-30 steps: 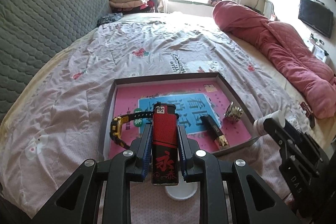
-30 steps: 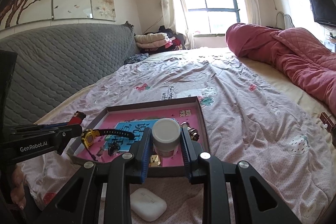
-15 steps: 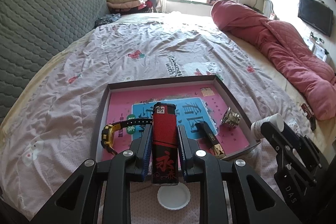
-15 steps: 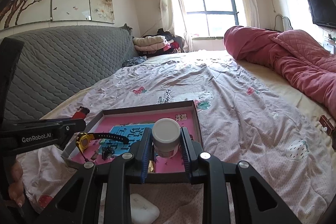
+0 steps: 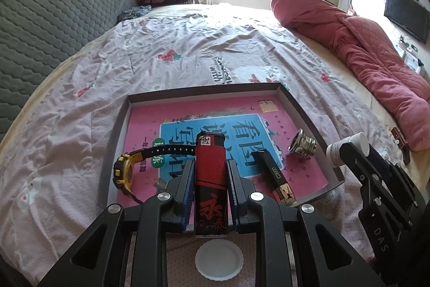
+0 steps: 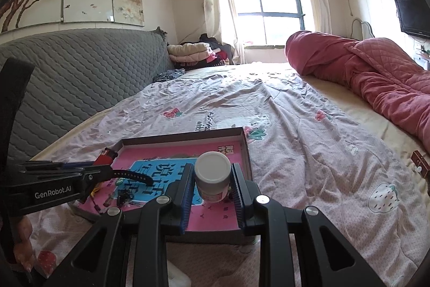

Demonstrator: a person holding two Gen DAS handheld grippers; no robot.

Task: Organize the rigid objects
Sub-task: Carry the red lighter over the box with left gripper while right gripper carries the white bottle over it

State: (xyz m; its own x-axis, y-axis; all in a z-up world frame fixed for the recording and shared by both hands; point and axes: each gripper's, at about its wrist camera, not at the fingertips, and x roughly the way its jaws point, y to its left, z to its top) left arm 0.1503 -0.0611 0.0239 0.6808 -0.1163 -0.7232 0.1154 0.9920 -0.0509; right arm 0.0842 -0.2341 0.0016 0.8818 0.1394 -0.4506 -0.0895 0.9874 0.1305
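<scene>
Bedroom scene, seen from two hand-held grippers over a bed with a wrinkled pink strawberry-print sheet.

Left gripper: black fingers with blue ribbed pads clamped on an upright red-and-black plastic lighter bearing red characters, held above the near edge of a shallow grey cardboard tray lined with a pink-and-blue printed sheet.

Inside the tray: a yellow-and-black wristwatch standing on edge at the left, a slim black-and-gold rectangular bar right of centre, and a shiny silver metal threaded fitting near the right wall. On the sheet just in front of the tray, a round white plastic cap.

Right gripper: same black fingers and blue pads, closed around a small white plastic bottle with a round white lid, held upright over the tray's near right part. In the left view, this bottle shows just outside the tray's right wall.

At the right edge of the bed, a rolled red quilted blanket.
</scene>
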